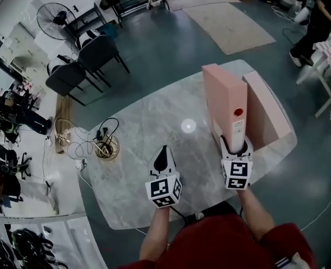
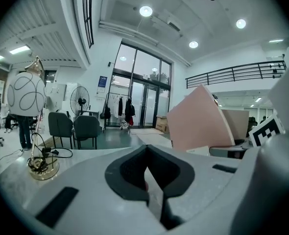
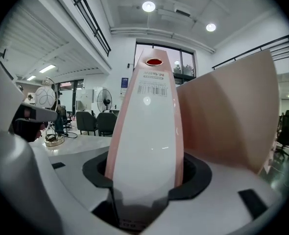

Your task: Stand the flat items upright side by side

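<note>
The step in hand looks like the placing of the first file: the right tool [image 1: 235,145] is clamped on the lower spine of a pink lever-arch file [image 1: 224,100], its jaws held fairly wide apart by the spine's thickness, with the white label, barcode and red finger hole rising above them in the right gripper view. The file stands on end on the grey marble desk [image 1: 137,133], spine toward the person, near the right-hand end. Just beside it on its right is a second pink file [image 1: 265,114], its broad face turned toward the held one. It appears to be on end too, but whether it is fully upright or leaning a little, and whether the two covers touch, cannot be told from these views. The left tool [image 1: 164,157] hovers above the bare middle of the desk, well apart from both files, its jaws drawn together to a narrow point with nothing between them. By this reading the task is close to done, since both flat items are already off their faces. The next move probably calls for squaring the held file so that its cover runs parallel to its neighbour's. It should then be checked that the file bears its own weight before the jaws release. A tall, narrow file could tip sideways, so the free left tool may be needed to steady it.
</note>
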The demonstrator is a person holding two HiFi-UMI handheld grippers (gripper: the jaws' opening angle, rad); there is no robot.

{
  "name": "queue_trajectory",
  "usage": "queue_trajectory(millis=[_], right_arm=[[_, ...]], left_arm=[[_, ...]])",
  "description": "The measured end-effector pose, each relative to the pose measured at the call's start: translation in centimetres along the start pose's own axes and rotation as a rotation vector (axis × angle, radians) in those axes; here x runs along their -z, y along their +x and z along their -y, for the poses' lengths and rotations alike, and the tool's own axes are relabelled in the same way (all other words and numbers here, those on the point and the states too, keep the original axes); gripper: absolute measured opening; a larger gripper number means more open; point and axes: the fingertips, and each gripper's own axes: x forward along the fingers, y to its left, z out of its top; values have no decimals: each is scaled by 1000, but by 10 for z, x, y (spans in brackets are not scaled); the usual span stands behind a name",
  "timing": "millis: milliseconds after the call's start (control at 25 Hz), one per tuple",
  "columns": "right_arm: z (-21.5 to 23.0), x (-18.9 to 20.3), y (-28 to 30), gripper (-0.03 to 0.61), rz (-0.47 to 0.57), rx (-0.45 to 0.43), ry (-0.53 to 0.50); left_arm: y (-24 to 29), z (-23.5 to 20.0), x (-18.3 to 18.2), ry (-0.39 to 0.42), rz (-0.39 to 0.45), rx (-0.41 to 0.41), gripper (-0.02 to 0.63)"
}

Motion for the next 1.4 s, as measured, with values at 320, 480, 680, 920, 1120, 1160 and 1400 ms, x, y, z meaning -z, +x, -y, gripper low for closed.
queue_trajectory(millis=[320, 480, 680, 920, 1120, 1160, 1400], right_arm=[[-4, 29, -28, 298, -117, 7, -12], [1, 51, -41, 311, -185, -7, 15], [-3, 83, -58, 316, -267, -53, 26], [-2, 116, -74, 316, -264, -69, 18], [-6, 131, -73, 319, -247, -84, 6], [-7, 134, -73, 321, -241, -86, 0], [-6, 131, -75, 325, -193, -94, 15]], left_arm=[[-23, 21, 13, -4, -13, 35, 5], [-36, 30, 19, 0, -15, 49, 5], [-54, 42, 28, 3, -26, 60, 5], [-71, 61, 37, 27, -30, 78, 5], [-82, 64, 46, 50, -34, 80, 5], [-84, 66, 48, 53, -35, 80, 5], [-94, 72, 53, 71, -42, 77, 5]])
